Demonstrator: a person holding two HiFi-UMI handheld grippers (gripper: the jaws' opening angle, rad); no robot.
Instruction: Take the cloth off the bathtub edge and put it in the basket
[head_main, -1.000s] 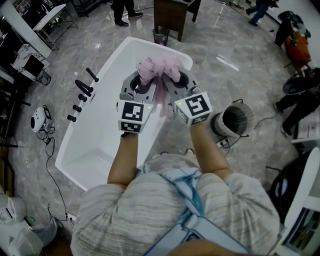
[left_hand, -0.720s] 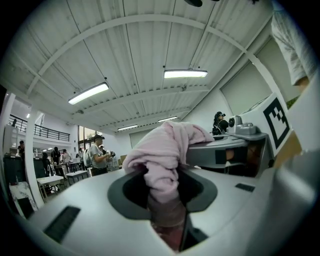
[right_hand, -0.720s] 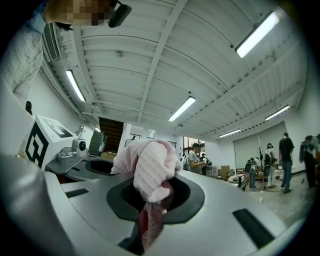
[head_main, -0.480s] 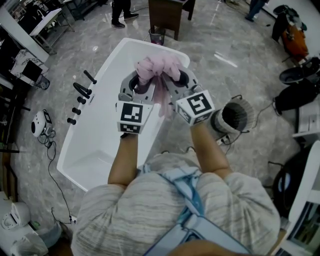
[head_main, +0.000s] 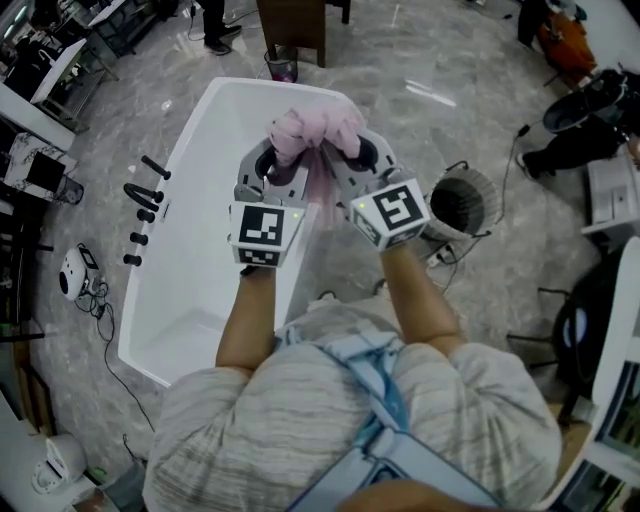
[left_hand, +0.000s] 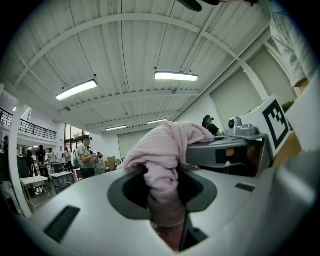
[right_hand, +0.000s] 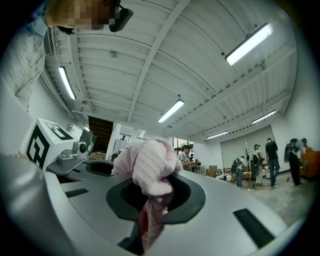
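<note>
A pink cloth (head_main: 312, 133) is bunched up between both grippers, held in the air above the white bathtub (head_main: 200, 270). My left gripper (head_main: 283, 152) is shut on the cloth's left part, and my right gripper (head_main: 345, 150) is shut on its right part. Both point upward, side by side. In the left gripper view the cloth (left_hand: 165, 145) fills the gap of the left gripper (left_hand: 162, 202) and drapes toward the other gripper. In the right gripper view the cloth (right_hand: 149, 167) bulges out of the right gripper (right_hand: 150, 215). The round basket (head_main: 458, 203) stands on the floor to the right.
Black tap handles (head_main: 140, 200) line the tub's left rim. A small bin (head_main: 282, 62) and a dark cabinet stand past the tub's far end. A white device with cables (head_main: 75, 272) lies on the floor at left. People stand around the hall.
Both grippers keep the same grip and pose on the cloth. The view has turned a little, so the tub, basket and floor have shifted in the picture.
</note>
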